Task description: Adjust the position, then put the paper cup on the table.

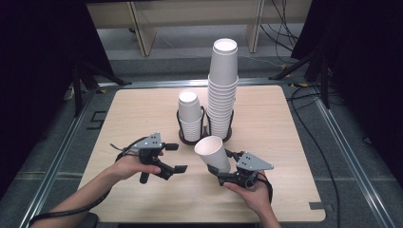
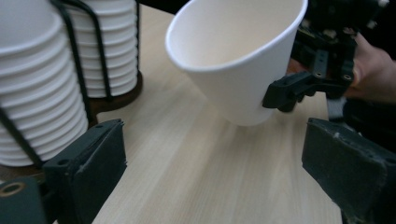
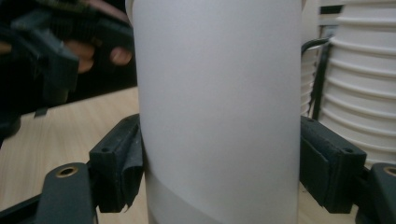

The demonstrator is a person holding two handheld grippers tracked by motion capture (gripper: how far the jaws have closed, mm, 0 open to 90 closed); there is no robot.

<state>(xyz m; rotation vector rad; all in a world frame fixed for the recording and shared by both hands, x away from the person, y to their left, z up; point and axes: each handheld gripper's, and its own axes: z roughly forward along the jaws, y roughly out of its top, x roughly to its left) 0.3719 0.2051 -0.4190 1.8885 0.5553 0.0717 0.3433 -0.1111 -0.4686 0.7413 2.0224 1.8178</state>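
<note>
the right gripper (image 1: 227, 167) has its fingers (image 3: 117, 164) clamped on the lower wall of a single white paper cup (image 1: 212, 152), one pad pressing each side in the right gripper view. the cup is held off the desk (image 1: 142, 109), tilted, its open mouth turned up and toward the person's left. the left gripper (image 1: 174, 158) stands just beside it with its fingers (image 2: 88, 163) apart and nothing between them — in the left gripper view the cup hangs ahead of the gap, clear of both pads, its rim nearer than its base.

just behind the held cup sits a dark wire cup holder (image 1: 204, 135) with two bays. each bay carries one stack: a short stack of cups (image 1: 189, 116) on the left and a tall stack of cups (image 1: 222, 90) on the right, rising well above the wire. so, one loose cup, two stacks, one holder, two grippers. the single cups in each stack are too tightly nested to count.

the holder stands near the middle of the desk. bare wood lies open to the left and right of it and along the near edge under the hands — the far edge behind the stacks is also free. a metal frame rail (image 1: 342, 156) runs outside the desk's sides, and cables (image 1: 304, 118) trail over the floor to the right.
</note>
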